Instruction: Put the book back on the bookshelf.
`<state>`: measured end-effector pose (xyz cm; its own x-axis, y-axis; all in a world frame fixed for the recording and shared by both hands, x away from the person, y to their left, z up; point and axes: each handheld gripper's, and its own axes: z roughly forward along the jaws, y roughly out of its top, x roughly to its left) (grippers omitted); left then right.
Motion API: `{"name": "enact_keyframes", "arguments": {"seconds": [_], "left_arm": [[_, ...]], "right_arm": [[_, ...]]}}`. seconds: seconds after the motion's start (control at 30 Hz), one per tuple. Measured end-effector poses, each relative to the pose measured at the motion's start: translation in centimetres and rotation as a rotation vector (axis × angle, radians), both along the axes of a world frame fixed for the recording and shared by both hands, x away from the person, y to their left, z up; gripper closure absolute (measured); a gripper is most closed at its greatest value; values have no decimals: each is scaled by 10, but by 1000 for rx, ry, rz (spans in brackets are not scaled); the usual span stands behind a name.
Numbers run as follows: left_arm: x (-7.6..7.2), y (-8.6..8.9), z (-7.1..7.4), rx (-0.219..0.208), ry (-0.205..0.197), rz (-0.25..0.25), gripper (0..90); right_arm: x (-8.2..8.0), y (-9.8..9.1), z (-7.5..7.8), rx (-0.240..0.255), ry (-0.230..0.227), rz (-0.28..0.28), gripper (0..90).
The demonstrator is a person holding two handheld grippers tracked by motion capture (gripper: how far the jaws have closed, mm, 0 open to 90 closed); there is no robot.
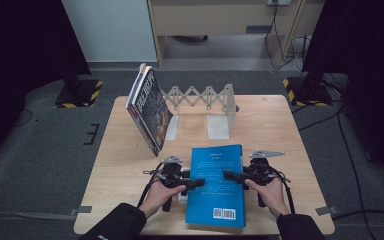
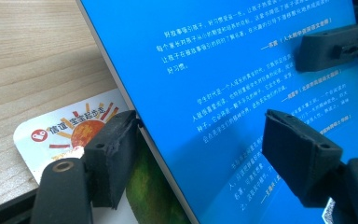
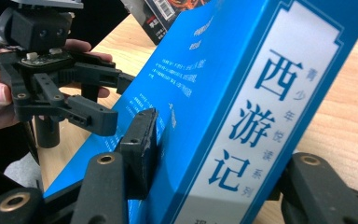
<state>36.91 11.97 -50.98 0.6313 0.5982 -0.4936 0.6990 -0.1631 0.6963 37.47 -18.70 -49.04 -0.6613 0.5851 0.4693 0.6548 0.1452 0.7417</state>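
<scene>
A blue paperback [image 1: 216,192] lies at the table's front middle, back cover up, with its spine side raised. My right gripper [image 1: 228,175] holds that spine; in the right gripper view its jaws [image 3: 223,154] clamp the book [image 3: 242,70] across its thickness, one pad flat on the back cover. My left gripper [image 1: 194,183] reaches in from the other side. Seen in the left gripper view, its jaws [image 2: 203,128] stand apart astride the book's [image 2: 214,60] free edge, one beside the edge and one over the cover. The left gripper [image 3: 116,100] also appears beyond the book.
A white card with an orange sun [image 2: 60,130] lies partly under the blue book. A dark-covered book [image 1: 149,107] leans upright against the left end of a grey folding book rack [image 1: 205,97] at the back of the wooden table [image 1: 270,130].
</scene>
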Motion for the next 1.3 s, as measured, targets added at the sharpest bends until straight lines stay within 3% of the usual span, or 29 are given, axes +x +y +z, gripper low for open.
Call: {"name": "enact_keyframes", "arguments": {"seconds": [0.3, 0.53, 0.63, 0.7, 0.8, 0.97, 1.07, 1.13, 1.3], "left_arm": [[4, 1, 0, -38, -24, 10, 225], [9, -1, -6, -50, -29, -10, 170], [12, -1, -8, -69, -13, -25, 171], [12, -2, -9, -76, 18, -33, 170], [14, 0, -7, -79, 59, -19, 211], [13, 3, 0, -80, 84, 8, 303], [12, 5, 6, -73, 91, 21, 341], [11, 6, 10, -95, 94, 38, 383], [8, 8, 21, -133, 69, 51, 456]], "right_arm": [[-3, 3, 9, 3, -86, 37, 525], [-5, 5, 12, 11, -119, 57, 530], [-5, 4, 12, 15, -121, 60, 530], [-4, 5, 11, 16, -124, 65, 530], [-4, 5, 10, 13, -115, 66, 530], [-2, 4, 7, 21, -91, 41, 536], [-2, 4, 7, 27, -85, 31, 543], [-2, 3, 8, 41, -84, 20, 553], [-1, -3, 14, 121, -98, -23, 587]]}}
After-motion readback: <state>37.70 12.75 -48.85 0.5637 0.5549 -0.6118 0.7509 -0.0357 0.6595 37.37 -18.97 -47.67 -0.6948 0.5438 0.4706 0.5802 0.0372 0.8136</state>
